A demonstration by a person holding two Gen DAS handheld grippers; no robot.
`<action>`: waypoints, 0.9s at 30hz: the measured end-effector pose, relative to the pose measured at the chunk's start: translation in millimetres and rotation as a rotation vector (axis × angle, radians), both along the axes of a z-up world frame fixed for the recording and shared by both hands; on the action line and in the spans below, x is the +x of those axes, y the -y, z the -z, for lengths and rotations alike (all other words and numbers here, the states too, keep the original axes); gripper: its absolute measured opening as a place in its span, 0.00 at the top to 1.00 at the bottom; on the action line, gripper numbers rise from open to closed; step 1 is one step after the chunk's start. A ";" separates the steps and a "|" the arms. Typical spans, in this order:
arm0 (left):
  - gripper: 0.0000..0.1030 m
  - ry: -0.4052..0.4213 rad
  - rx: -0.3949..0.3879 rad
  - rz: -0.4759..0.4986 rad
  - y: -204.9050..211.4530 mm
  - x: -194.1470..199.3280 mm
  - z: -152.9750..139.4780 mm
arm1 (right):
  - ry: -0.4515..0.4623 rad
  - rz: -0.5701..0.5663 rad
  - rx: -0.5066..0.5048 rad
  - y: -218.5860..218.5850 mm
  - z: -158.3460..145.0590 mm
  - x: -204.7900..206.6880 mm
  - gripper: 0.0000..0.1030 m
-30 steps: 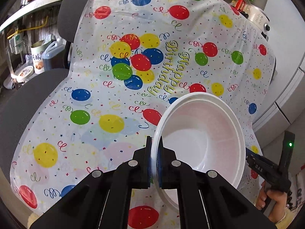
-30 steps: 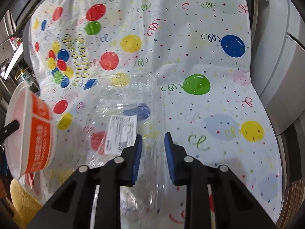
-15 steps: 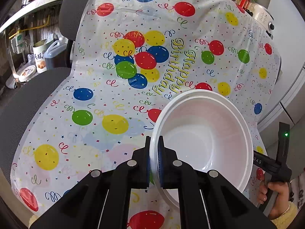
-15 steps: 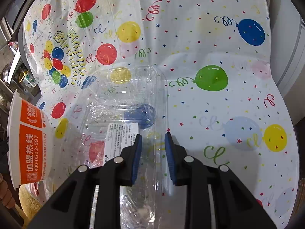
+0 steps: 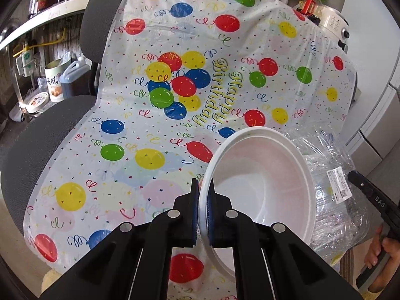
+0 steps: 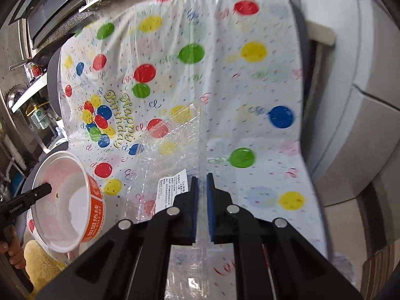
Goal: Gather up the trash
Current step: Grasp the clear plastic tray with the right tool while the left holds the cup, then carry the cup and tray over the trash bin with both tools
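Right gripper (image 6: 202, 192): its jaws have just been closing and now stand clamped on the edge of a clear plastic clamshell container (image 6: 175, 150), the thin wall pinched between the blue pads. The container hangs ahead of and to the left of the fingers, lifted clear of the balloon-print tablecloth (image 6: 250, 80) that spreads beyond and below it. A white printed label (image 6: 172, 187) sits on the container just left of the fingertips.

Left gripper (image 5: 204, 212): narrow, pinching the rim of a white disposable bowl (image 5: 262, 182). The bowl stands tilted on edge to the right of the fingers, its opening facing the camera and empty as far as can be seen. In the right wrist view the same bowl shows an orange printed band on its outside. It too is held off the cloth.

Beyond both grippers, the cloth drapes over what appears to be a grey upholstered chair (image 5: 50, 135). No further loose item shows on the visible part of the cloth.

Progress, as a judgement: both pieces of trash in view are picked up, one per gripper. Still outstanding is the disposal; no bin or bag is visible in either view, so where the items must go cannot be told. Whether more trash lies outside the views cannot be told either.
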State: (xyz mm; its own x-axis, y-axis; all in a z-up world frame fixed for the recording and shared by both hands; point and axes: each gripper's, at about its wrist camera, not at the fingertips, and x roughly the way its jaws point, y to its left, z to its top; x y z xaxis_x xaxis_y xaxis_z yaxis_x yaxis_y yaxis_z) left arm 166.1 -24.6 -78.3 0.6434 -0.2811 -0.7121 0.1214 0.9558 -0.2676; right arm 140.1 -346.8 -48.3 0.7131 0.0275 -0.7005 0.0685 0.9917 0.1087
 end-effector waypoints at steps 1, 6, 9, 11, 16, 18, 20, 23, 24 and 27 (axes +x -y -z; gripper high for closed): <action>0.94 0.007 0.001 0.006 2.2 -4.9 -4.0 | 0.006 0.009 0.000 3.6 -3.4 -6.1 0.93; 0.94 0.059 0.009 0.060 28.3 -30.3 -22.1 | 0.045 0.045 -0.008 17.7 -15.6 -40.7 0.93; 0.94 0.091 -0.011 0.126 60.8 -46.7 -30.2 | 0.082 0.098 -0.029 39.9 -26.1 -74.3 0.93; 0.94 0.103 -0.019 0.179 87.8 -56.0 -32.2 | 0.094 0.132 -0.053 53.6 -30.2 -92.9 0.93; 0.94 0.088 -0.036 0.299 153.5 -76.9 -23.0 | 0.096 0.262 -0.134 104.0 -33.2 -149.7 0.93; 0.94 0.073 -0.041 0.343 174.9 -83.5 -18.0 | 0.085 0.308 -0.155 120.3 -30.3 -167.6 0.93; 0.94 0.062 -0.037 0.412 202.3 -92.9 -12.9 | 0.063 0.377 -0.170 143.5 -21.9 -192.4 0.93; 0.94 0.040 -0.042 0.521 241.3 -108.8 -4.0 | 0.014 0.458 -0.193 169.1 -3.4 -220.6 0.93; 0.94 0.031 -0.048 0.554 254.5 -113.6 -0.9 | -0.010 0.487 -0.196 178.8 5.1 -229.7 0.93; 0.94 0.012 -0.056 0.622 291.7 -126.5 9.9 | -0.067 0.555 -0.182 202.5 27.5 -251.8 0.93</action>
State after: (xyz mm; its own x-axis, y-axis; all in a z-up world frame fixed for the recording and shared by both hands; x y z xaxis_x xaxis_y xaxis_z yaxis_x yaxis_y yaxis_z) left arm 39.6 -316.3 -88.2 0.3556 -0.6422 -0.6791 0.6540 0.6900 -0.3100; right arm -111.7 -549.4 -75.7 0.5404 -0.4621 -0.7032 0.5837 0.8078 -0.0823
